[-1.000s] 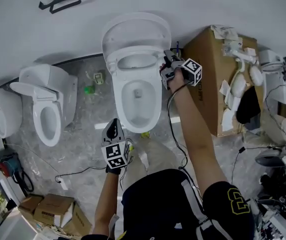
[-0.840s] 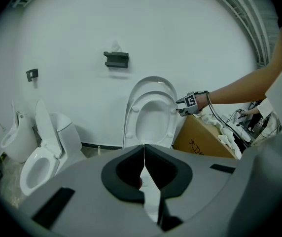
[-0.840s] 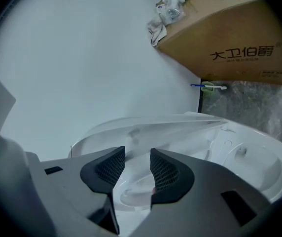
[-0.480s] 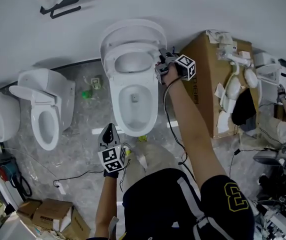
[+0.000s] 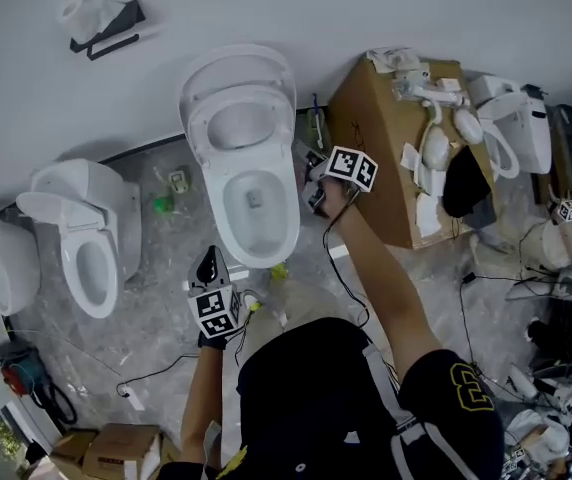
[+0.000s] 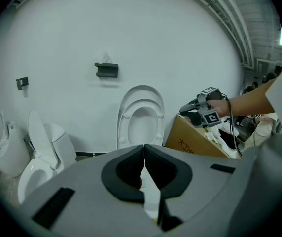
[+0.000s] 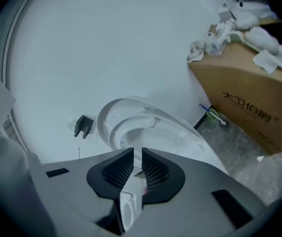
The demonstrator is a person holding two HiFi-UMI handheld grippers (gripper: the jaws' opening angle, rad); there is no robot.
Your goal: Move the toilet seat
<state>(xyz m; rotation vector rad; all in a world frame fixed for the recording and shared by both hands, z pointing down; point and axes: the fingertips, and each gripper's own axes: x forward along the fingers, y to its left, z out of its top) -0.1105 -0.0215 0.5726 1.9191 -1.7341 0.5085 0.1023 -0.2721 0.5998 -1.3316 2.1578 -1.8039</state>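
Observation:
The white toilet [image 5: 224, 240] stands against the wall with its seat [image 5: 266, 128] and lid [image 5: 236, 63] both raised upright. My right gripper [image 5: 315, 182] hangs beside the bowl's right side, apart from the seat; its jaws have just been closing and stand open by a narrow gap with nothing between them. In the right gripper view the seat [image 7: 148, 118] lies ahead of the right gripper [image 7: 137, 153]. My left gripper [image 5: 209, 265] is shut and empty in front of the bowl. From the left gripper [image 6: 144, 148] the seat [image 6: 123, 123] shows far ahead.
A brown cardboard box [image 5: 381, 158] with white parts on top stands right of the toilet, a brush [image 5: 315, 126] between them. Two more toilets [image 5: 86, 233] stand at the left, another [image 5: 514, 118] at the far right. Cables run across the floor [image 5: 146, 338].
The right gripper left the seat's right edge and drew back toward me and down the bowl's side. The seat now rests upright against the lid. The left gripper rose slightly.

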